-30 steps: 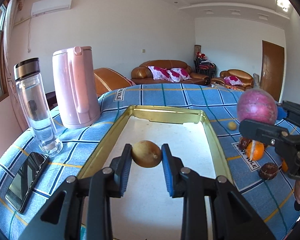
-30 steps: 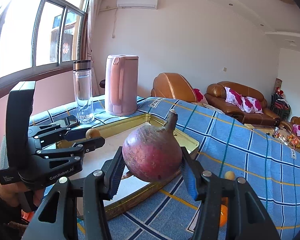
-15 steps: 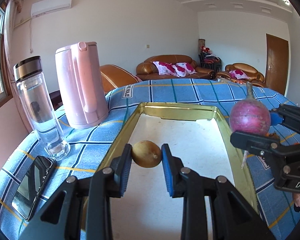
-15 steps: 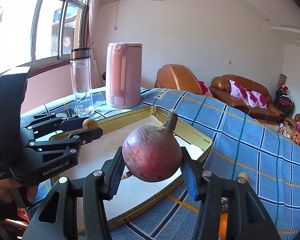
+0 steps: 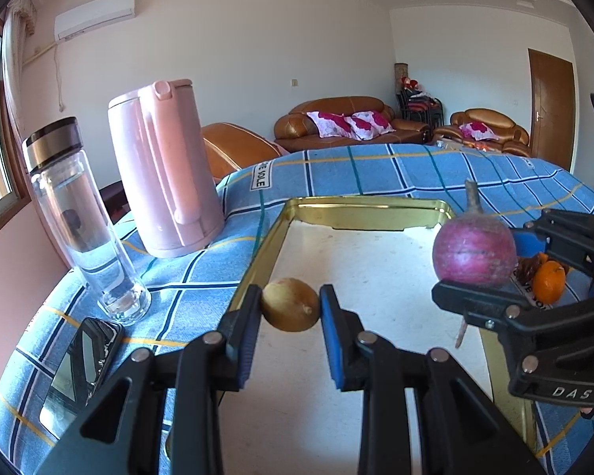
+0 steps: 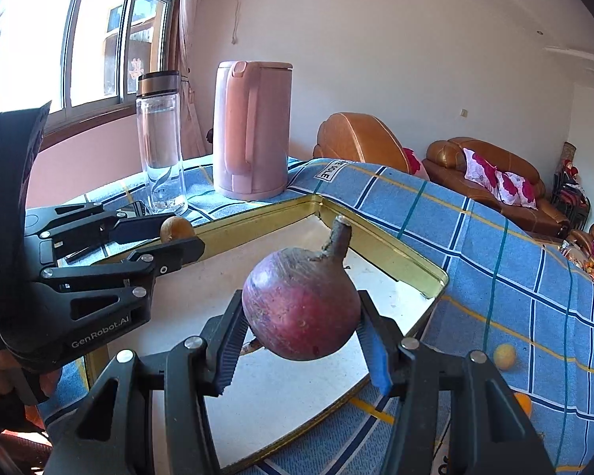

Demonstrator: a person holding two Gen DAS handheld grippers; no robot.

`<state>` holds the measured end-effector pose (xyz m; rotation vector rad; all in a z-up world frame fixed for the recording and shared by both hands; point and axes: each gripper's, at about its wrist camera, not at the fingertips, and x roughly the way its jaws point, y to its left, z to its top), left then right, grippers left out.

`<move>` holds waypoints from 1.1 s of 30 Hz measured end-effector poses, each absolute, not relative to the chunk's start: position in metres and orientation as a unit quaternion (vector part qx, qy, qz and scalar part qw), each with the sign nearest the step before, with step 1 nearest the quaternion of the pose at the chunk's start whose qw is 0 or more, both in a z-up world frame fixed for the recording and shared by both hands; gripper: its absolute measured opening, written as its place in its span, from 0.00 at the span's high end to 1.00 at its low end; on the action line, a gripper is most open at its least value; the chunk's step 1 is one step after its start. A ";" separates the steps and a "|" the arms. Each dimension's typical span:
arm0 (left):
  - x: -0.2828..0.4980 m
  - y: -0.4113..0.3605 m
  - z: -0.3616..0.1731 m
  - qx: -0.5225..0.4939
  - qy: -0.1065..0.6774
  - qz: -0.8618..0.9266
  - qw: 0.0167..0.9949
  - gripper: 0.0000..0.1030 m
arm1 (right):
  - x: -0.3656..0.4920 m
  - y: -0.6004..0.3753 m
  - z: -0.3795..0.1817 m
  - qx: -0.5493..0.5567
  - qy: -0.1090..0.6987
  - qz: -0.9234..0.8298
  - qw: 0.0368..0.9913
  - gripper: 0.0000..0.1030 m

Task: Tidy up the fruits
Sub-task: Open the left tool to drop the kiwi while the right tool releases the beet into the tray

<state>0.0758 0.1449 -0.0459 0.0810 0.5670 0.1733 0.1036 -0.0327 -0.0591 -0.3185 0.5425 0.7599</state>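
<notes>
Gripping a small tan round fruit, the left gripper hovers over the gold-rimmed tray; the right gripper clamps a purple-red stemmed bulb, perhaps a beet.

right hand-held gripper with beet, now over the tray

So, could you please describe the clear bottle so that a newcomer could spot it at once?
Start at the blue checked tablecloth and find the gold-rimmed tray. Left of it stands a tall pink kettle, and the bottle is just beyond, nearest the window. Unlike the opaque kettle, it is see-through glass with a dark metal cap.
</notes>
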 end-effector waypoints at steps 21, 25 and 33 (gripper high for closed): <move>0.090 0.148 -0.064 0.057 0.319 0.092 0.941 0.67 | 0.109 -0.004 -0.092 -0.202 0.318 0.366 0.851 0.47; 0.085 0.149 -0.060 0.051 0.309 0.096 0.945 0.49 | 0.108 -0.003 -0.093 -0.204 0.318 0.367 0.850 0.43; 0.059 0.147 -0.047 0.024 0.270 0.104 0.957 0.25 | 0.093 -0.024 -0.080 -0.196 0.282 0.339 0.876 0.28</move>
